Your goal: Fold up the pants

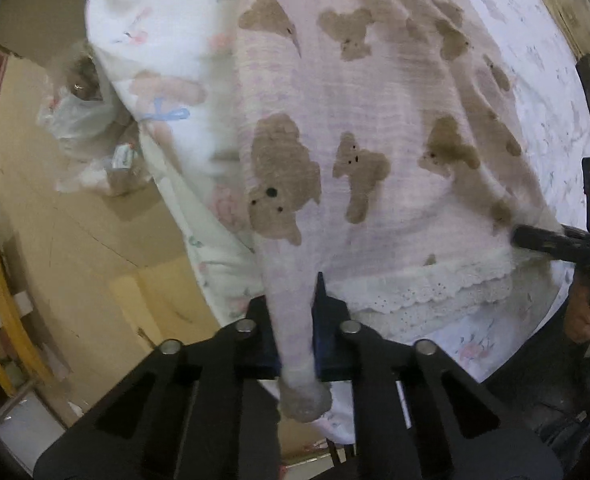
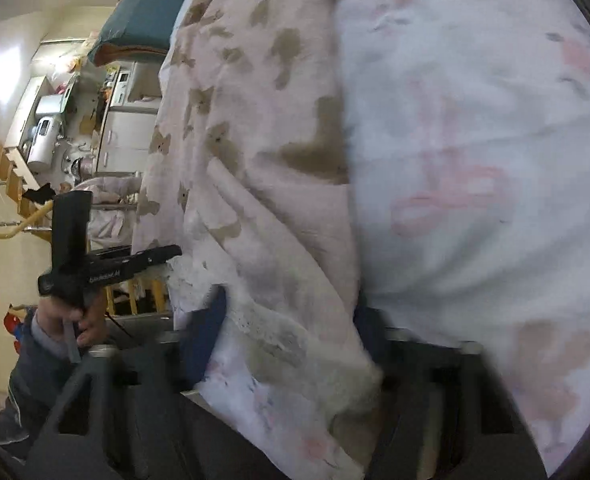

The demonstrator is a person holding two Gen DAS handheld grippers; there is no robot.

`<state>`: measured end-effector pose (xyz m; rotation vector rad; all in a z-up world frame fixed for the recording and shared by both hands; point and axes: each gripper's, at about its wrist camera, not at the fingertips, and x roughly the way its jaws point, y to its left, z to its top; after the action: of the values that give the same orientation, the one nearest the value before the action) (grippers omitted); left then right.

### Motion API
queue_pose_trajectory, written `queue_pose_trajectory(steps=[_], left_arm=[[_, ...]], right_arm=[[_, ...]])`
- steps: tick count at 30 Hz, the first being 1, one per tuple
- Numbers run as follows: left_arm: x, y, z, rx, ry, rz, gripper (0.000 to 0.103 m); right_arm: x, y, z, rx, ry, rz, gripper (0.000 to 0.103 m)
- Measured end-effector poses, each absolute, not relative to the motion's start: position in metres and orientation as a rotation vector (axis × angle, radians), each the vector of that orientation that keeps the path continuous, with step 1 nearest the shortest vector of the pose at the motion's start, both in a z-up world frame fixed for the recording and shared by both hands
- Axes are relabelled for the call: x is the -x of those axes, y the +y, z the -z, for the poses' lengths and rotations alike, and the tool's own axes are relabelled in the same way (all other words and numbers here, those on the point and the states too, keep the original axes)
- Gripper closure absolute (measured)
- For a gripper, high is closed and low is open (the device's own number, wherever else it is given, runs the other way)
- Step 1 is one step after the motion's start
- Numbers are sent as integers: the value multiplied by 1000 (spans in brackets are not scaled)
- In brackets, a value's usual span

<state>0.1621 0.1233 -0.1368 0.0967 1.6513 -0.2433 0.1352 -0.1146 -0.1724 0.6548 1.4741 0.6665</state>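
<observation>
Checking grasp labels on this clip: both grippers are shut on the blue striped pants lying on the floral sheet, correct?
Not quite. The pants are pale pink with brown teddy bears, not blue striped, as the left wrist view shows. Both the left gripper and right gripper are shut on them over the floral sheet.

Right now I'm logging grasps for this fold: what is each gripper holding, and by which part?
Both hold the pants. The left gripper pinches one corner of the lace-trimmed edge; the right gripper clamps that lace-trimmed edge at its other corner.
</observation>
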Motion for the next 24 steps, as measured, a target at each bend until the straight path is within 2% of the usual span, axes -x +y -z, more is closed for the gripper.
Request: queue_pose_trajectory(steps=[2, 8, 20, 24], left_arm=[[-159, 120, 121, -112, 1632, 241, 98], [-146, 121, 52, -21, 1502, 295, 100], [-64, 89, -183, 328, 891, 568, 100], [-55, 79, -236, 353, 750, 618, 100]], right_arm=[[-132, -105, 163, -643, 1472, -705, 100], [-130, -133, 75, -671, 1265, -729, 101], [-71, -216, -161, -675, 753, -758, 101], [-60, -242, -220, -663, 651, -737, 101]])
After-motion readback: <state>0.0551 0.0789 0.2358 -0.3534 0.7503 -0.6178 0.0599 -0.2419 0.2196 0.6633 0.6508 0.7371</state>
